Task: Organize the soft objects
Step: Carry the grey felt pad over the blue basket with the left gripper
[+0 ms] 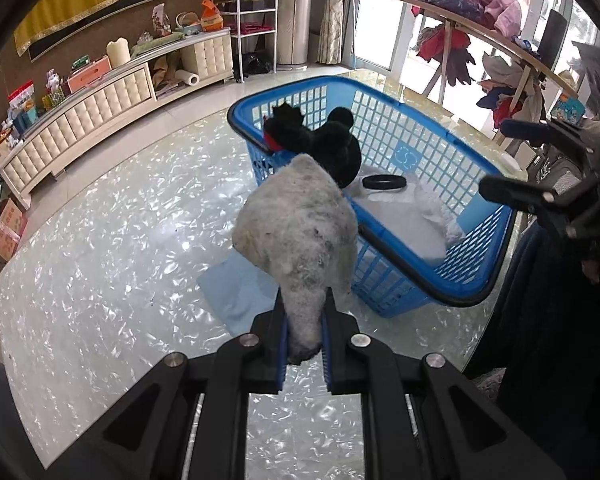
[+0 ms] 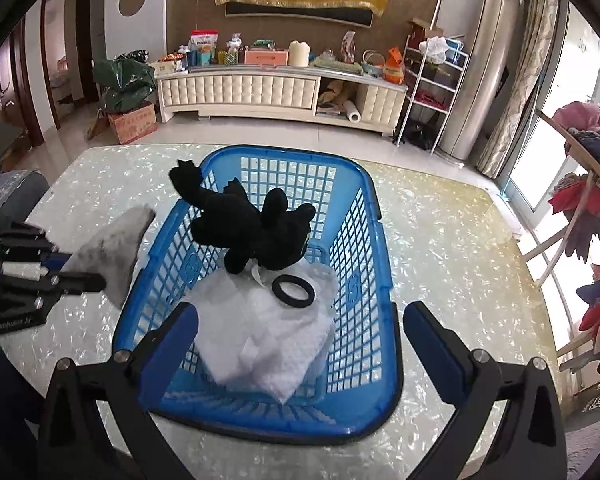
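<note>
No text can be read with certainty. Faint white lettering is printed on the black body of the left gripper (image 2: 80, 270), and red print on a brown cardboard box (image 2: 134, 123); neither is legible.

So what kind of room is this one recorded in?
Most likely a home living room: a long cream cabinet cluttered with household goods, a standing air conditioner, and a rack of clothes by the windows.
</note>
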### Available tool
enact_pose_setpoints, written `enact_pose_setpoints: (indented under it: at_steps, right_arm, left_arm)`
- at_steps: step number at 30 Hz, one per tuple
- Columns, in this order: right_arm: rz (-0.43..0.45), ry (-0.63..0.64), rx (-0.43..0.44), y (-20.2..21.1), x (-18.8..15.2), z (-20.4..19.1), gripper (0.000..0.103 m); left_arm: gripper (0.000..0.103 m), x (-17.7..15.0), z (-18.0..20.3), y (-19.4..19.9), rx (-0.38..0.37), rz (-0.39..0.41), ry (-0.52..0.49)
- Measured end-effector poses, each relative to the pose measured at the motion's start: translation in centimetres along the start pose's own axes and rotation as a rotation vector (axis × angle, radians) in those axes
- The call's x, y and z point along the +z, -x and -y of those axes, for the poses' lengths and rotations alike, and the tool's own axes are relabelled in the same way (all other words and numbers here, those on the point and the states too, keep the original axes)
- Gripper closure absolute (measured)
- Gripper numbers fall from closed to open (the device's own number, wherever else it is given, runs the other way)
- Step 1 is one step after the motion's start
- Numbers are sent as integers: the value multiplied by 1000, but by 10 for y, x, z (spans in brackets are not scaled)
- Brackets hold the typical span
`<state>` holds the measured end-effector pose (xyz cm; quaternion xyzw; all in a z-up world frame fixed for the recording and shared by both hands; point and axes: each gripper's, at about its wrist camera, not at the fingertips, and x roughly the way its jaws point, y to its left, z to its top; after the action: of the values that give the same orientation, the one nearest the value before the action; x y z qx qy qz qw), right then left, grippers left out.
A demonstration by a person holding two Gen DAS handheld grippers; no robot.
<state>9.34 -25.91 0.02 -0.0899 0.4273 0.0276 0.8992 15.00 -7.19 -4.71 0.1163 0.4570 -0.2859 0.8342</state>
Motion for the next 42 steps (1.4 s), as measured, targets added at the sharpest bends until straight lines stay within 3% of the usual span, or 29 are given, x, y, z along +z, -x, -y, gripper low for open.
enact_pose_setpoints:
  at_steps: [8,20,28,42]
  right_arm:
    - [69,-9,7,16,-13,12,0]
    - [115,-92,15,20,-19,28,0]
    - [138,-183,40,22,-23,45,0]
    - [122,-225,-3,19,-25,48,0]
  left_arm:
    - [91,15,10,18,-23,29,10]
    - [91,52,49,27,-34,69,-74]
    - [91,75,70,8,-59,38,-110]
    - [91,98,92,-60,-101,-71,-148]
